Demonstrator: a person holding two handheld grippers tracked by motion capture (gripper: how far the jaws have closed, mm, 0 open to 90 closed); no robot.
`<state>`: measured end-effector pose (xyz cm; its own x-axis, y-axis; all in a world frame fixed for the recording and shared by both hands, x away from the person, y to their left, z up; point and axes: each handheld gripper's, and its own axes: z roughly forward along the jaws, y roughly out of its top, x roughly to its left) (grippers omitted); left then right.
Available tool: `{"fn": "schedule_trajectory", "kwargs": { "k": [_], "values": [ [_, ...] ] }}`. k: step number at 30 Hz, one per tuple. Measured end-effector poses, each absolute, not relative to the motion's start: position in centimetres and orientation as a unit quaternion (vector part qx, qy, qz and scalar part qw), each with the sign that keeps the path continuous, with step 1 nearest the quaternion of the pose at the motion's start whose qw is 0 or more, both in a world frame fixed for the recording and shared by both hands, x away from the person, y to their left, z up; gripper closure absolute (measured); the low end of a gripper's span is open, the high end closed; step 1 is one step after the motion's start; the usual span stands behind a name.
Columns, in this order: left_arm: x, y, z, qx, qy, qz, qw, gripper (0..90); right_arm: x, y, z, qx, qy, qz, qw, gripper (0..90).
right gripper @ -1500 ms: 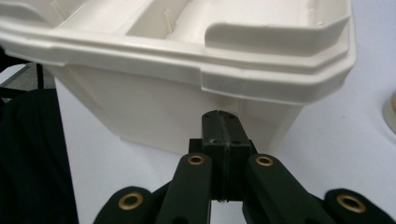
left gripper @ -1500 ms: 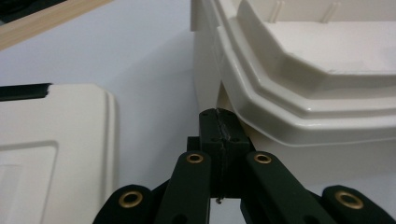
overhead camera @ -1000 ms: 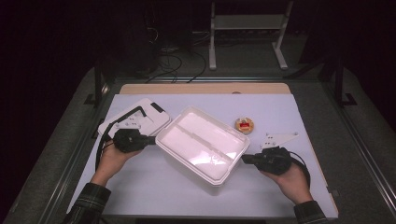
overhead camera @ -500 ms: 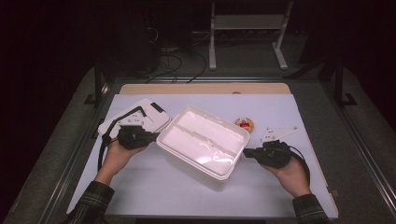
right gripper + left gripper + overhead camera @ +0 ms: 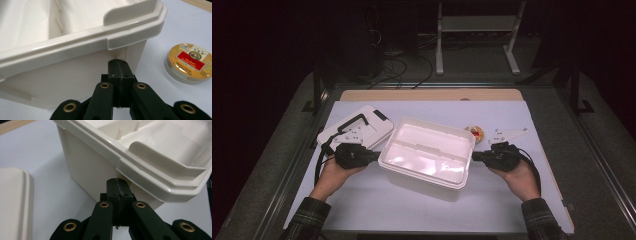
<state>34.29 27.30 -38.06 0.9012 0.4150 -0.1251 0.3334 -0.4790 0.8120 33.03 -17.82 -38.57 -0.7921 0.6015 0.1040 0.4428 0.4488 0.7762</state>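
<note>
A white plastic bin (image 5: 427, 150) with an inner divider sits between my two grippers in the middle of the table. My left gripper (image 5: 374, 156) is shut, its tips (image 5: 118, 181) tucked under the handle lip of the bin (image 5: 150, 152) on its left end. My right gripper (image 5: 474, 156) is shut too, its tips (image 5: 118, 62) pressed up under the rim of the bin (image 5: 62, 50) on the opposite end. Nothing is between either pair of jaws. Whether the bin rests on the table I cannot tell.
A white lid (image 5: 357, 127) with a black handle lies behind my left hand, and its edge (image 5: 12, 200) is near the left gripper. A small round gold tin (image 5: 474, 132) with a red label (image 5: 190, 62) sits just behind the right gripper. A wooden board (image 5: 432, 95) borders the far side.
The bin has turned from a diagonal lie to nearly square with the table. My right gripper has moved up and inward to the bin's right end. The left hand has hardly moved.
</note>
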Motion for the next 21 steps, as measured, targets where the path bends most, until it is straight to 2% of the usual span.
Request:
{"fn": "schedule_trajectory", "kwargs": {
  "k": [19,21],
  "values": [
    [31.6,27.3,-37.8,0.864,0.211,0.041,0.455,89.4,35.1,-17.2,-38.5,0.305,0.846,0.427,0.089,89.7],
    [31.6,27.5,-37.8,0.869,0.219,0.052,0.441,86.6,35.0,-17.2,-38.4,0.305,0.847,0.427,0.088,89.6]
  ]
}}
